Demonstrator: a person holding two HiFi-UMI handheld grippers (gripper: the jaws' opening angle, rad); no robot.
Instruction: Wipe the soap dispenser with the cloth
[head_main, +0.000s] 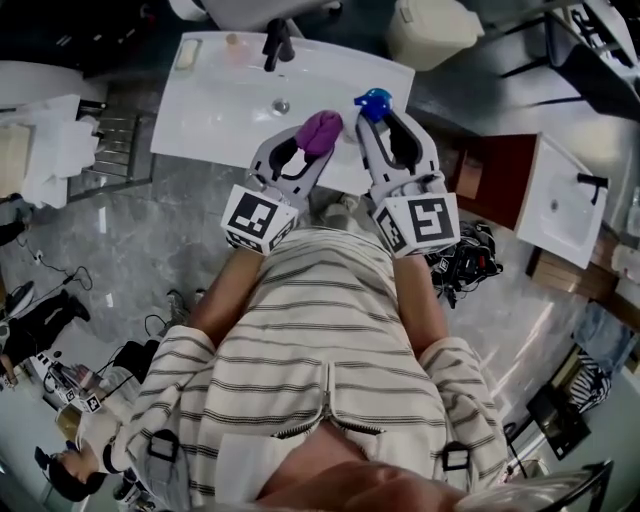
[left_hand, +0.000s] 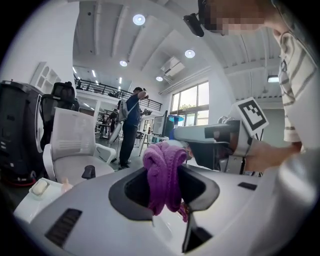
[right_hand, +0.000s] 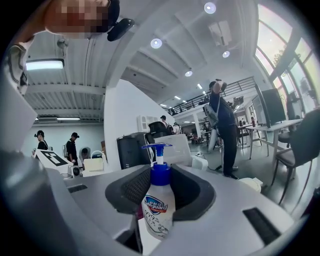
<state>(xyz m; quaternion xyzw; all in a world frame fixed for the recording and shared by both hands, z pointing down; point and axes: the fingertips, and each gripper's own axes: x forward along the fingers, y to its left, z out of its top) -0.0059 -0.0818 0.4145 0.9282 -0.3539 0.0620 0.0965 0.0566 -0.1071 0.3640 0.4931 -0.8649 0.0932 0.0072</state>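
A white soap dispenser (right_hand: 156, 207) with a blue pump top (head_main: 374, 102) stands upright between the jaws of my right gripper (head_main: 385, 118), which is shut on its body. A bunched purple cloth (left_hand: 164, 175) is pinched in my left gripper (head_main: 303, 140), shut on it, and sticks up above the jaws. In the head view the cloth (head_main: 320, 131) sits just left of the pump top, both held over the front edge of a white sink (head_main: 230, 110). The right gripper (left_hand: 215, 140) shows beside the cloth in the left gripper view.
A black tap (head_main: 277, 42) stands at the sink's back, with a soap bar (head_main: 187, 53) at its far left corner. A second sink (head_main: 555, 200) is at the right. A white office chair (left_hand: 75, 145) and standing people (left_hand: 131, 125) are beyond.
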